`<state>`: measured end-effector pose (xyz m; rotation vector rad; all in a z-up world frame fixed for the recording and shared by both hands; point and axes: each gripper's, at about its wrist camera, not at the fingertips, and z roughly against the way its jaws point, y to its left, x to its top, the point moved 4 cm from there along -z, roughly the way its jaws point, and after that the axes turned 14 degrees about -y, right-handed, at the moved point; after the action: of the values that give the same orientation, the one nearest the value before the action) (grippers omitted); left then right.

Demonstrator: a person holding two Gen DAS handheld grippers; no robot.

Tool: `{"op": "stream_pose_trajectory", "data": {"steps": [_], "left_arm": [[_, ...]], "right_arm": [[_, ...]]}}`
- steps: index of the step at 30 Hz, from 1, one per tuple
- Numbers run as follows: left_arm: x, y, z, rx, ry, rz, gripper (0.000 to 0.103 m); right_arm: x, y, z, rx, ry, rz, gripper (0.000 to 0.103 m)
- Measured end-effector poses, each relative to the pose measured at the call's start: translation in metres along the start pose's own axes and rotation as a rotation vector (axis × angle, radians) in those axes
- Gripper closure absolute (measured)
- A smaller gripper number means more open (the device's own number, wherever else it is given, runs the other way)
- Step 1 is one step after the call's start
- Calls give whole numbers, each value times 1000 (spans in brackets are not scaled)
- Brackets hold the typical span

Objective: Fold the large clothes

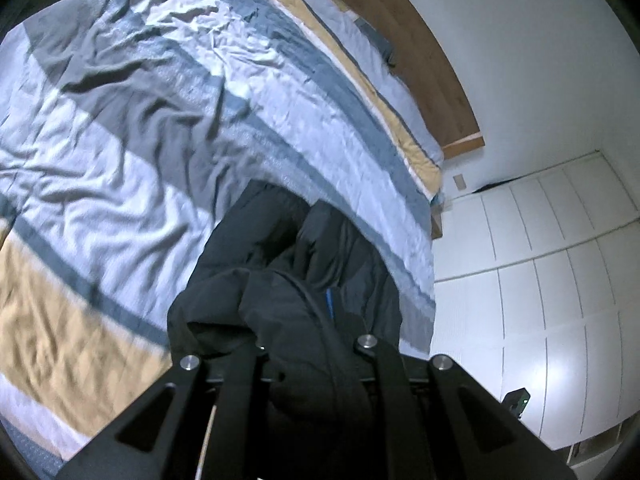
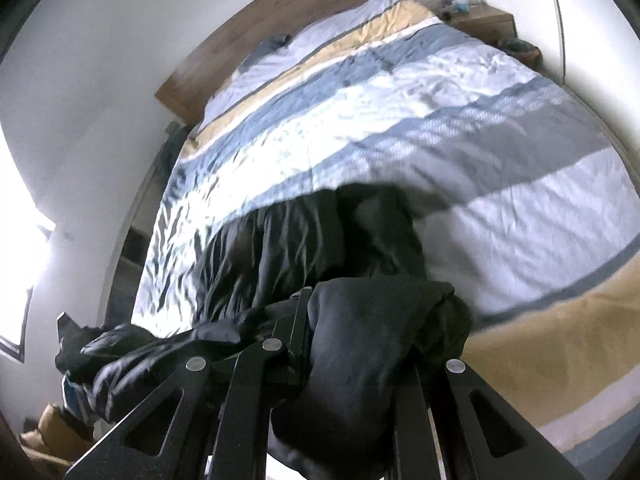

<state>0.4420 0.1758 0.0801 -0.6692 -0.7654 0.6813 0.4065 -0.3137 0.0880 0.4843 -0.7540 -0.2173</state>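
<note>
Black jacket (image 1: 288, 280) hangs bunched between both grippers above the bed, its lower part trailing onto the striped duvet (image 1: 120, 120). Left gripper (image 1: 310, 356) is clamped narrow on a fold of the dark fabric near a blue tab, probably a zipper pull, though blur makes that unsure. Right gripper (image 2: 360, 344) is likewise pinched tight on a thick wad of the jacket (image 2: 360, 240), with a shiny sleeve (image 2: 120, 364) drooping off to the left. A wooden headboard (image 2: 260, 28) stands against the white wall.
</note>
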Motion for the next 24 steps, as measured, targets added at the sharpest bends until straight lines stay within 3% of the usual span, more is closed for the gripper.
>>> {"op": "stream_pose_trajectory", "data": {"steps": [11, 24], "left_arm": [[44, 5, -101, 68, 12, 97, 93], [58, 21, -240, 169, 105, 99, 90]], "right_arm": [[52, -24, -84, -58, 9, -92, 90], [68, -81, -187, -254, 111, -252, 89]]}}
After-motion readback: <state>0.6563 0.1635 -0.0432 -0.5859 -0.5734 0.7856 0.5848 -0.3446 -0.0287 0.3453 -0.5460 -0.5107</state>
